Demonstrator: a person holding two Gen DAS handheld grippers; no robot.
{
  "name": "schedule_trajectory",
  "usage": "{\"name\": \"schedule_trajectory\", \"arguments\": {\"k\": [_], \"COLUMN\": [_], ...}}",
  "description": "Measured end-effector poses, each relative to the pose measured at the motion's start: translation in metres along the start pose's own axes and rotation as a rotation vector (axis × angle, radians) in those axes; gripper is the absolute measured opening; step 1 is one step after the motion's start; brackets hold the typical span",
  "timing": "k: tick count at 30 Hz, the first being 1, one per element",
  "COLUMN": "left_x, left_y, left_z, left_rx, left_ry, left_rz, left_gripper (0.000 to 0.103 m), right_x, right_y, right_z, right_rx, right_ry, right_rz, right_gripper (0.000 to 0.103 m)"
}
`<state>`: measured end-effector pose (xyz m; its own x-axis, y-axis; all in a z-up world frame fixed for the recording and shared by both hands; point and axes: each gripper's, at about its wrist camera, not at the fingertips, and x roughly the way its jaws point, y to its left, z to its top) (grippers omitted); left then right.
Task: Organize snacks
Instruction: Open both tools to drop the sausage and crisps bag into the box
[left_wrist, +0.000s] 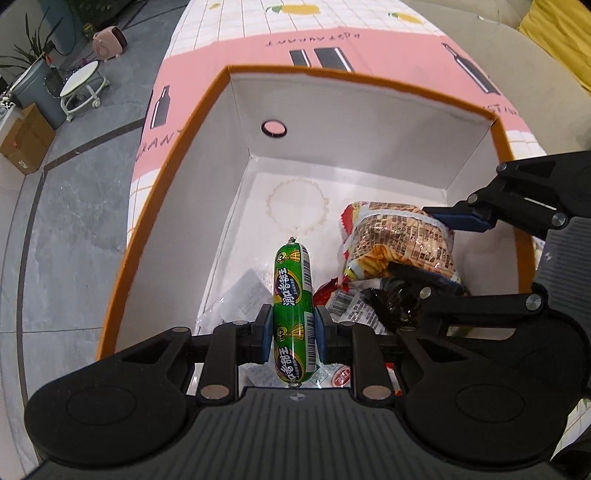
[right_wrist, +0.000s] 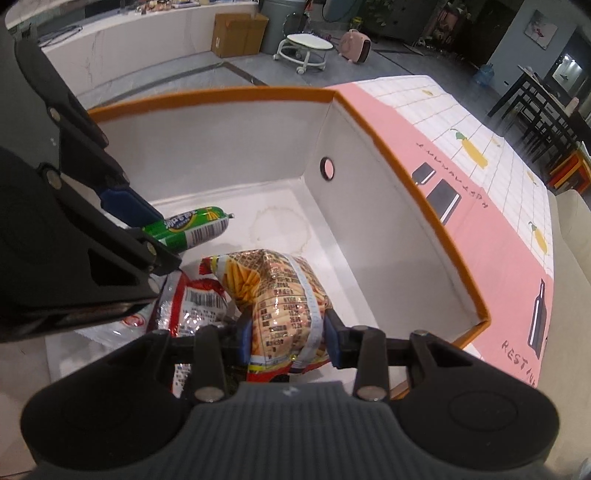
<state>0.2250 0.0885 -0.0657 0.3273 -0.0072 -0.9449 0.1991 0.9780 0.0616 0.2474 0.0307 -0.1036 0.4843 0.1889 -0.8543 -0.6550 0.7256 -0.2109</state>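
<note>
Left claw: closed around green sausage, Chinese lettering, barcode; held over the box.
Right claw: clamped on orange snack bag, printed tables.
Box: white inside, orange rim.
Tabletop cloth: "RESTAURANT".

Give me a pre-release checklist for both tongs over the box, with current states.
1. Left tongs shut on the green plastic-wrapped sausage stick: ok.
2. Right tongs shut on the shiny orange-and-red crinkly snack bag: ok.
3. Both loads inside the walls of the orange-rimmed white cardboard box: ok.
4. Bare box floor ahead of the sausage for a drop: ok.
5. Clearance between the two tongs: cannot tell; the right one looks close beside the left.
6. Red-and-white foil packet under the snack bag is out of the drop path: not ok, it lies right beside and beneath.
</note>
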Motion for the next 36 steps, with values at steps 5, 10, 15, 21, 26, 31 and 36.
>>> {"name": "schedule_trajectory", "arguments": {"k": [5, 10, 15, 21, 26, 31, 36], "left_x": [0.005, 0.005, -0.002, -0.020, -0.045, -0.070, -0.092], "left_y": [0.000, -0.005, -0.007, -0.004, -0.007, -0.017, -0.020], "left_z": [0.000, -0.001, 0.000, -0.003, -0.009, -0.018, -0.028], "left_rx": [0.010, 0.034, 0.040, 0.049, 0.054, 0.082, 0.074], "left_ry": [0.018, 0.025, 0.016, -0.026, -0.107, -0.204, -0.278], "left_rz": [0.006, 0.021, 0.013, 0.020, 0.038, 0.055, 0.062], "left_gripper": [0.025, 0.026, 0.036, 0.051, 0.058, 0.059, 0.059], "right_x": [0.004, 0.006, -0.003, -0.022, -0.044, -0.072, -0.097], "right_y": [-0.001, -0.003, -0.004, -0.009, -0.018, -0.024, -0.024], "right_z": [-0.002, 0.002, 0.003, 0.001, -0.005, -0.019, -0.038], "right_rx": [-0.019, -0.012, -0.011, 0.005, 0.057, 0.148, 0.211], "right_ry": [0.004, 0.008, -0.009, -0.050, -0.101, -0.181, -0.255], "right_rz": [-0.011, -0.008, -0.016, -0.029, -0.034, 0.017, 0.031], "right_gripper": [0.035, 0.041, 0.048, 0.057, 0.058, 0.058, 0.058]}}
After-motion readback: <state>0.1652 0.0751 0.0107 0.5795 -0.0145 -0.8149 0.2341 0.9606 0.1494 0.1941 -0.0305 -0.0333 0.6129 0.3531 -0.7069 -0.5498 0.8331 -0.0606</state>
